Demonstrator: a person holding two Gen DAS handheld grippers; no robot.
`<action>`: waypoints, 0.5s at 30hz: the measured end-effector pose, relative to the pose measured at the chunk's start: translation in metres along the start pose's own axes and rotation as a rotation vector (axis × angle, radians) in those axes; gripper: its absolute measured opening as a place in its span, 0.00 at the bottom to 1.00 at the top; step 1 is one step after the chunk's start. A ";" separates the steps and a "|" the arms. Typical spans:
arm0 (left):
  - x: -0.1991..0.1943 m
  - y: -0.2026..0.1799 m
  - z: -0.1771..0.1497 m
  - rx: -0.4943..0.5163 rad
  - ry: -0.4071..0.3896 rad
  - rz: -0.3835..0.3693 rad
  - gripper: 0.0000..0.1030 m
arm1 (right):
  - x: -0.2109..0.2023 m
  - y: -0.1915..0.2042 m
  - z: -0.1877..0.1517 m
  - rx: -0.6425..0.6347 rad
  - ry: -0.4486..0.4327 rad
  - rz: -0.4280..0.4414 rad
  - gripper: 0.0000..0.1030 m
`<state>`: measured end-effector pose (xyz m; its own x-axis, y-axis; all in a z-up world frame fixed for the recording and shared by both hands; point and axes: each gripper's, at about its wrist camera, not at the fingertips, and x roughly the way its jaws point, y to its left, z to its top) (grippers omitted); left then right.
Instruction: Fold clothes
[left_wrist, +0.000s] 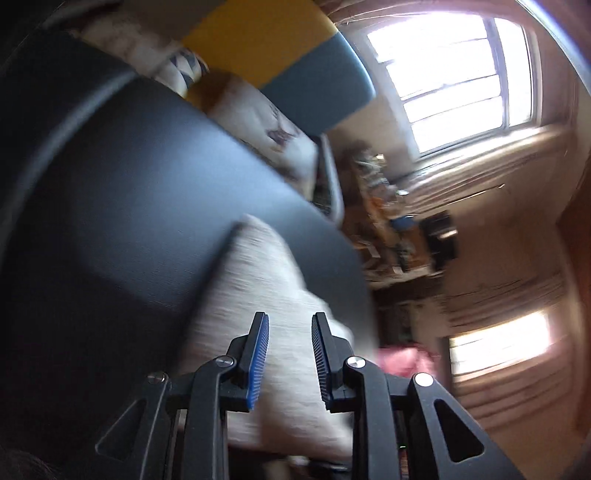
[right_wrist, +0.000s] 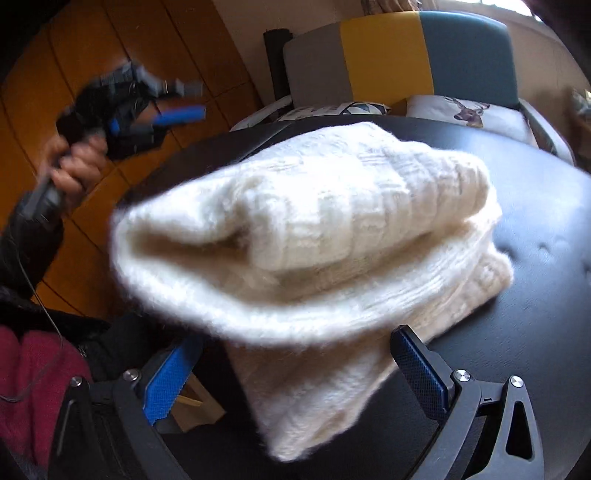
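Note:
A folded cream knit sweater (right_wrist: 314, 229) lies on a round black table (right_wrist: 546, 221). My right gripper (right_wrist: 295, 354) is open, its blue-padded fingers (right_wrist: 417, 365) spread on either side of the sweater's near edge, holding nothing. In the right wrist view my left gripper (right_wrist: 177, 107) is raised off to the left of the table, held in a hand, blurred by motion. In the left wrist view the left gripper (left_wrist: 290, 332) is open and empty, tilted, with the sweater (left_wrist: 266, 295) below it on the table (left_wrist: 110, 206).
A chair with grey, yellow and teal back panels (right_wrist: 388, 55) stands behind the table with patterned cushions (right_wrist: 465, 110). Wooden floor (right_wrist: 74, 55) lies to the left. A dark red garment (right_wrist: 33, 369) sits at lower left. Windows (left_wrist: 450, 77) and cluttered shelves (left_wrist: 391, 221) show in the left wrist view.

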<state>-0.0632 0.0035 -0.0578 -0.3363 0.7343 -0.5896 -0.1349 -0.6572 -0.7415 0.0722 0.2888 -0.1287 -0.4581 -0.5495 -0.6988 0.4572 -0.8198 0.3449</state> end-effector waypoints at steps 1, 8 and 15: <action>0.005 0.001 -0.004 0.023 0.011 0.018 0.21 | -0.003 -0.003 0.001 0.034 -0.021 0.017 1.00; 0.075 -0.013 -0.065 0.299 0.209 0.081 0.21 | -0.025 -0.024 0.006 0.275 -0.171 0.136 1.00; 0.099 -0.021 -0.104 0.461 0.288 0.065 0.21 | -0.047 -0.044 0.012 0.515 -0.320 0.255 1.00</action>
<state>0.0036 0.1077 -0.1337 -0.0976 0.6639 -0.7414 -0.5389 -0.6616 -0.5215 0.0642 0.3489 -0.1036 -0.6242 -0.6926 -0.3615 0.1946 -0.5860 0.7866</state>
